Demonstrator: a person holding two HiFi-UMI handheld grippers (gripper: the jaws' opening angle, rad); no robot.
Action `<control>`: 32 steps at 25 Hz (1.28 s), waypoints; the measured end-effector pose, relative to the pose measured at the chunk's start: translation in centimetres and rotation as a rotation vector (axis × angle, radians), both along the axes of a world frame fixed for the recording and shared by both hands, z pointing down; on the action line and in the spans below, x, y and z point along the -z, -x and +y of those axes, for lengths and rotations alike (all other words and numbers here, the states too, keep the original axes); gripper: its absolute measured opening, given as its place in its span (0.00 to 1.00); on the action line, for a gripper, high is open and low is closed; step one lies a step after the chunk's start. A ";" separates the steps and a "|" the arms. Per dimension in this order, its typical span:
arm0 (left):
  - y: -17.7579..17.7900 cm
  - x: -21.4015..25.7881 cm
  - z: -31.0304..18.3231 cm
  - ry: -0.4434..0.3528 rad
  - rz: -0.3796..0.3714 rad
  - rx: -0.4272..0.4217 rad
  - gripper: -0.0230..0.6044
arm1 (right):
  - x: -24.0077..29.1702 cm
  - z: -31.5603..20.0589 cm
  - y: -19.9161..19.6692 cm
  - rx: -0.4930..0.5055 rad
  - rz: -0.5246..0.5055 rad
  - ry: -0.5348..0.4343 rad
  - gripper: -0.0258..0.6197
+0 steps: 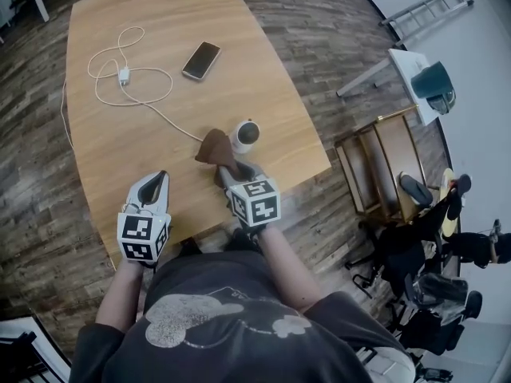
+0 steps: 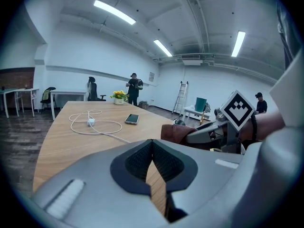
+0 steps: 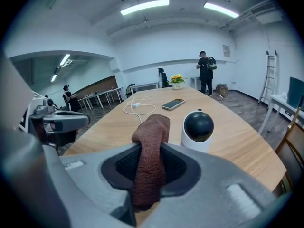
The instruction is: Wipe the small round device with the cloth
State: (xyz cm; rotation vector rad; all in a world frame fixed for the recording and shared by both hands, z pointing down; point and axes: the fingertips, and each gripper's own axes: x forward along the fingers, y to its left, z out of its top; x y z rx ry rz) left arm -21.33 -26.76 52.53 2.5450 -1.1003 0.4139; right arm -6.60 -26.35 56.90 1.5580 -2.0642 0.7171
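R gripper (image 3: 151, 177) pinches brown cloth (image 3: 152, 137), free end fwd, just beside small round camera (image 3: 197, 129), prob. to start wiping. L gripper (image 2: 153, 172) pressed together, empty, idle above table (image 1: 120, 146).

On the table (image 1: 160, 22), the small round device (image 1: 247, 134) stands near the right edge, with the cloth (image 1: 215, 147) just to its left, between the right gripper's (image 1: 229, 171) jaws. The left gripper (image 1: 159, 177) sits further left, near the front edge. The phone (image 1: 201, 60) lies behind, with the cable (image 1: 120, 82) to its left.

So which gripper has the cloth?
The right gripper, shut on the brown cloth; the left gripper holds nothing.
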 end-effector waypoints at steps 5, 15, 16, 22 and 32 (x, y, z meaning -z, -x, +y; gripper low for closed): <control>-1.7 2.1 1.3 -0.045 0.020 0.039 0.07 | 1.9 1.4 -0.8 0.061 -0.027 -0.048 0.17; -6.1 2.1 9.9 -0.030 0.000 0.175 0.07 | 2.6 9.3 -6.4 0.182 -0.059 -0.061 0.17; -6.7 2.0 10.8 -0.030 -0.004 0.186 0.07 | 2.7 10.0 -7.2 0.190 -0.062 -0.065 0.17; -9.9 3.0 17.0 -0.078 -0.011 0.264 0.07 | 2.5 14.5 -12.0 0.226 -0.081 -0.072 0.17; -11.1 2.9 27.5 -0.061 -0.034 0.384 0.07 | 0.8 22.7 -14.4 0.305 -0.111 -0.022 0.17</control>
